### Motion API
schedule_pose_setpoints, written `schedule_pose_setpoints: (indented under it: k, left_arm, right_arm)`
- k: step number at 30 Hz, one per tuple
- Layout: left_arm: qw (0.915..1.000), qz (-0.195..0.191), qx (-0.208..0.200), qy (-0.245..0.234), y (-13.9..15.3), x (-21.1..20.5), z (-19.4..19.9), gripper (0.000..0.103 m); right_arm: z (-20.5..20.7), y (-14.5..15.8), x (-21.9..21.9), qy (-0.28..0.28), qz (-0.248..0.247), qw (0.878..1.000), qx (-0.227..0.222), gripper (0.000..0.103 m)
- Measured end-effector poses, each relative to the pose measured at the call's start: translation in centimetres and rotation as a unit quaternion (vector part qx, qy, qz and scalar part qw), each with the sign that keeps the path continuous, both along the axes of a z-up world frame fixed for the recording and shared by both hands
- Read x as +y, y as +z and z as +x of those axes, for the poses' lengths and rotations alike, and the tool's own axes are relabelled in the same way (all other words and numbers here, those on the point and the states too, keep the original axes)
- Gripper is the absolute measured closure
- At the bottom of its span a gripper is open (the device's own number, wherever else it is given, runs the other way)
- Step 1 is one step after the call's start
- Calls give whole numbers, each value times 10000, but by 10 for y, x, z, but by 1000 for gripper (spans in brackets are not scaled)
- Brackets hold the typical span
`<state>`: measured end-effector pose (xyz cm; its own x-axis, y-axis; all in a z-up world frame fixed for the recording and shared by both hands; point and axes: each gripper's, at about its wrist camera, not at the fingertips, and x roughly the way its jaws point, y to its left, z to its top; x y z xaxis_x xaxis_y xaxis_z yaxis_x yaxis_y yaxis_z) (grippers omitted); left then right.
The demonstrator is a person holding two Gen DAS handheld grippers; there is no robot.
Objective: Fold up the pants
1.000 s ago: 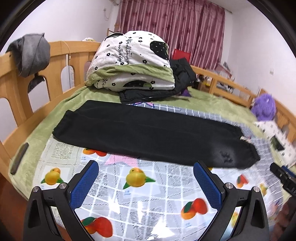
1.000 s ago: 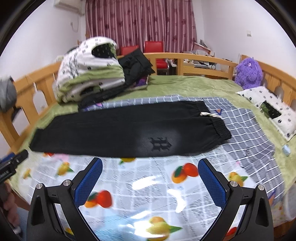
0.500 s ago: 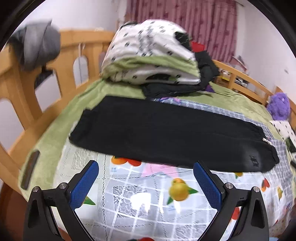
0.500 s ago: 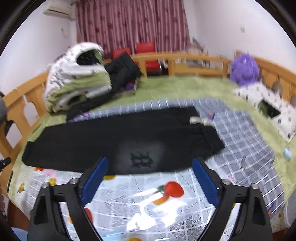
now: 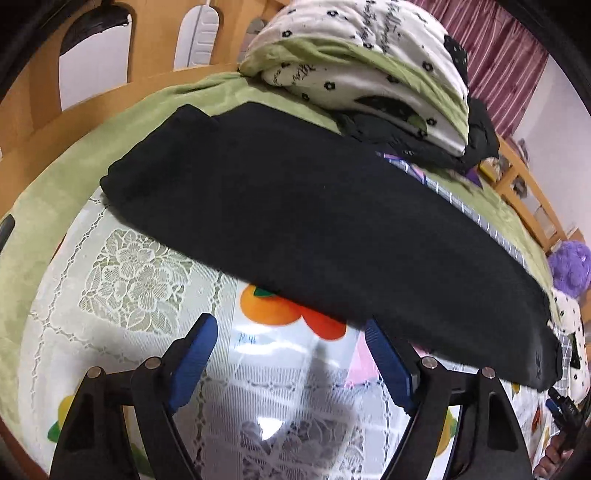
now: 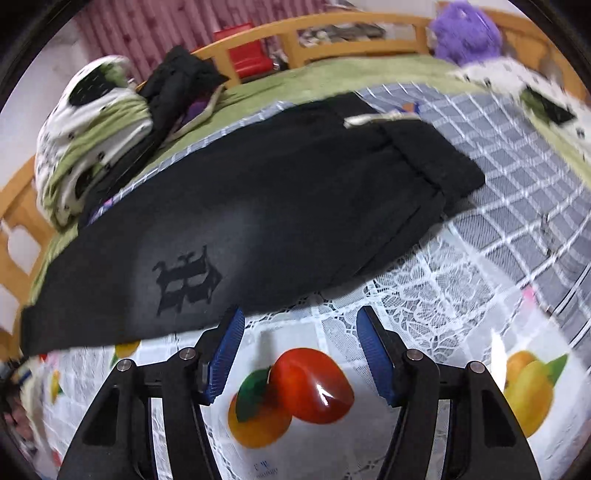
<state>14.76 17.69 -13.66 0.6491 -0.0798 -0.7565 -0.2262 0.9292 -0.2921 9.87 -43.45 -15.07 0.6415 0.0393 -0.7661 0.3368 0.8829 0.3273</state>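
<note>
The black pants (image 5: 314, 221) lie flat and lengthwise across the bed, already doubled leg on leg, partly on a glossy fruit-print cover (image 5: 280, 373) and partly on a grey checked sheet (image 6: 517, 155). The cuffs point toward the left gripper's side, while the elastic waistband (image 6: 432, 155) with its pale drawstring (image 6: 380, 118) lies toward the right gripper's side. A dark printed emblem (image 6: 188, 277) sits on the thigh near the front edge.

The cloth looks like soft, fairly thick knit: light, limp and unbreakable, so it should sag and drape when lifted and will not hold a shape. It would likely slide easily on the shiny cover, so a pinch may drag the whole garment unless both layers are caught. The best holds are probably the near long edge, one close to the cuff end and one close to the waistband, where seams and elastic give bulk to grip.

The left gripper (image 5: 288, 325) hovers just short of that near edge, its jaws partly spread and closing with only the cover between them. The right gripper (image 6: 299, 314) is likewise at the edge below the emblem, its jaws narrower, closing, and empty.

Behind the pants is a stack of folded bedding (image 5: 369, 66), dark clothes (image 6: 177, 85) and a purple plush toy (image 6: 465, 29) by the wooden bed rail (image 6: 332, 33).
</note>
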Motion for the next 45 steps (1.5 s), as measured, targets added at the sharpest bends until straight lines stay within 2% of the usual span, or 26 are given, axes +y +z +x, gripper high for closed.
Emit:
schedule_pose_setpoints:
  k: [2,4,9,13,15,16,17,18,19,22,25,28,32,33,37,41,42,43,44,45]
  left_arm:
    - [9999,-101,-27,89,-7,1,4,23]
    - [9994,-249,126,180,-16,2,10,23]
    - [9997,-94,30,216,-19,-3,22,23]
    - [9998,-27,-6,220,-18,-8,40,25]
    - [9993,81,38,376,-19,-9,48,43]
    - [9985,144,90,529,-19,-8,53,58]
    - [9975,153,144,669,-18,-6,58,80]
    - [9972,125,210,708,-17,-4,60,92]
    - [9970,40,286,715,-14,0,63,96]
    - [9981,-163,-30,593,16,6,65,97]
    - [9983,109,-380,423,52,-1,81,97]
    - [9970,241,-669,291,79,-10,109,97]
    - [9939,559,-906,293,96,-25,152,97]
    - [9928,667,-941,313,96,-29,168,97]
    - [9911,766,-1021,376,91,-37,213,97]
    - [9912,845,-920,443,66,-46,256,95]
    - [9912,912,-838,459,59,-49,262,94]
    - [9914,966,-746,475,53,-52,268,87]
    - [9918,1010,-630,469,49,-55,273,74]
    - [9924,1023,-542,430,47,-58,274,69]
  right_arm:
    - [2,0,0,26,40,10000,-45,40]
    - [1,-2,-1,-44,8,10000,-30,40]
    - [12,-13,-8,6,237,9997,24,40]
    - [28,-18,-17,-77,541,9983,-207,40]
    - [43,-20,-19,-144,617,9976,-264,40]
    - [48,-20,-19,-163,566,9980,-245,45]
    - [56,-18,-17,-219,355,9990,-149,55]
    - [60,-16,-16,-223,208,9995,-69,79]
    - [64,-13,-16,-172,165,9997,-41,82]
    - [59,18,-16,-54,129,9988,-474,85]
    - [76,56,-12,222,-84,9961,-854,85]
    - [108,75,-11,348,-225,9948,-929,86]
    - [143,90,-12,384,-313,9933,-1047,86]
    - [173,97,-15,346,-414,9923,-1112,86]
    - [217,89,-31,281,-272,9935,-1068,86]
    - [265,52,-40,120,8,9962,-868,84]
    - [273,42,-40,143,58,9970,-755,79]
    - [277,35,-39,164,46,9978,-641,73]
    - [279,30,-38,176,-25,9983,-550,70]
    - [277,28,-35,189,-125,9986,-479,66]
